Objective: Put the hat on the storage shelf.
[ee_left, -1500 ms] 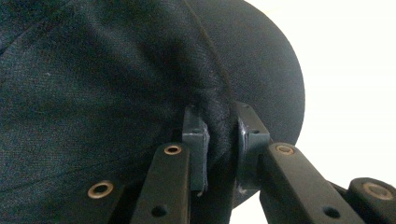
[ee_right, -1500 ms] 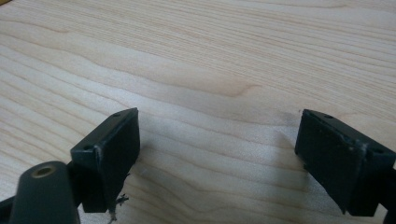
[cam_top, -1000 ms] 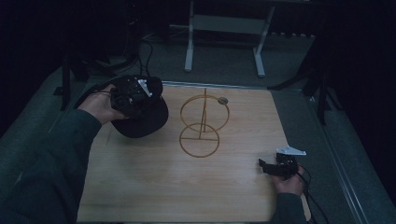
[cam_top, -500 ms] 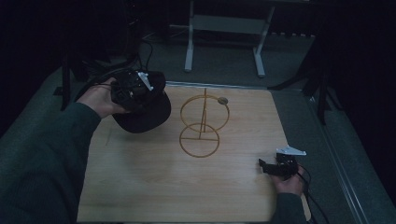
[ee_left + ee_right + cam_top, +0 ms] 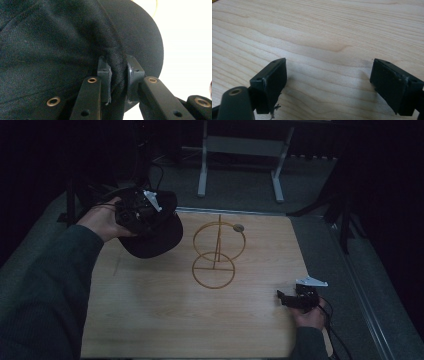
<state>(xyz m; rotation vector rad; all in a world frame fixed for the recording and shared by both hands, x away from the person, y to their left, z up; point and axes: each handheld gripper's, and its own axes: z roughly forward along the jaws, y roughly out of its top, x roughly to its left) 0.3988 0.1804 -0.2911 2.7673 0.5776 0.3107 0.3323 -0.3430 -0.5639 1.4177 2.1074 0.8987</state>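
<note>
A black cap (image 5: pixel 152 234) hangs above the table's back left, with my left gripper (image 5: pixel 142 212) shut on a fold of it. In the left gripper view the pads (image 5: pixel 105 72) pinch the cap's fabric (image 5: pixel 50 45) where crown meets brim. A gold wire stand (image 5: pixel 216 252) with two rings and a round knob stands upright mid-table, just right of the cap. My right gripper (image 5: pixel 286 299) rests low at the table's front right. Its jaws stand wide apart over bare wood (image 5: pixel 327 42), with nothing between them.
The light wooden tabletop (image 5: pixel 150 320) has bare room in front of the stand. Grey carpet surrounds it. A white desk frame (image 5: pixel 240 150) stands behind, and dark stands and cables sit at the back left. A cable trails from the right gripper.
My left hand has lifted the cap slightly up and toward the back of the table. The right gripper has stayed where it was.
</note>
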